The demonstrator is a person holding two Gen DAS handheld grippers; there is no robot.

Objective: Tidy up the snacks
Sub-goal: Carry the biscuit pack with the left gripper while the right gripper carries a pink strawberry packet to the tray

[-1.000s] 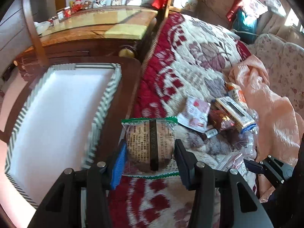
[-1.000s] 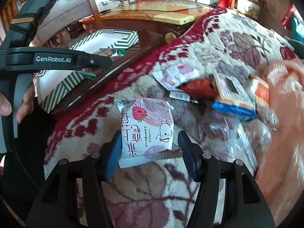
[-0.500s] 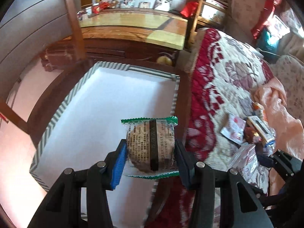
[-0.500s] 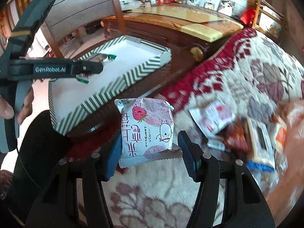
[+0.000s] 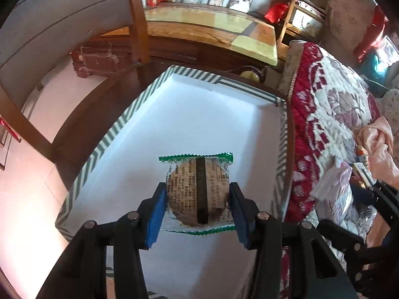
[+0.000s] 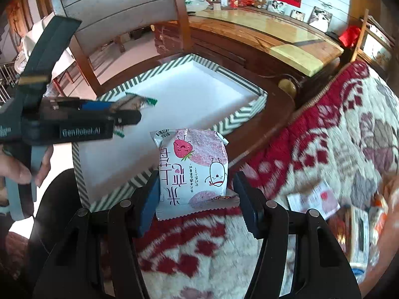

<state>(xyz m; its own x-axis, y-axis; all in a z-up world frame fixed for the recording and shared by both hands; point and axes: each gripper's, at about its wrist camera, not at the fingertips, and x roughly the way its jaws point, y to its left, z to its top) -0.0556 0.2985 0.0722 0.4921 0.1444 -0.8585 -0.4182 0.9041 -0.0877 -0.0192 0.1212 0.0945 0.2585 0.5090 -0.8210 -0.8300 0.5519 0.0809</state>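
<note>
My left gripper [image 5: 197,206] is shut on a clear, green-edged packet with a round brown cake [image 5: 198,189] and holds it above the white inside of a striped box [image 5: 104,144]. My right gripper [image 6: 195,196] is shut on a pink and white strawberry snack packet [image 6: 193,169], over the red and cream blanket [image 6: 324,137] just beside the box's near wall [image 6: 139,175]. The left gripper and its cake packet [image 6: 129,103] show at the left of the right wrist view, over the box.
Several loose snack packets [image 6: 314,198] lie on the blanket to the right, also in the left wrist view [image 5: 334,189]. The box sits on a dark wooden chair [image 5: 82,114]. A wooden sideboard [image 5: 212,30] stands behind. A pink cloth [image 5: 376,139] lies far right.
Both grippers have moved left from the blanket with their packets. The left one is now over the middle of the box; the right one has reached the box's near edge.
</note>
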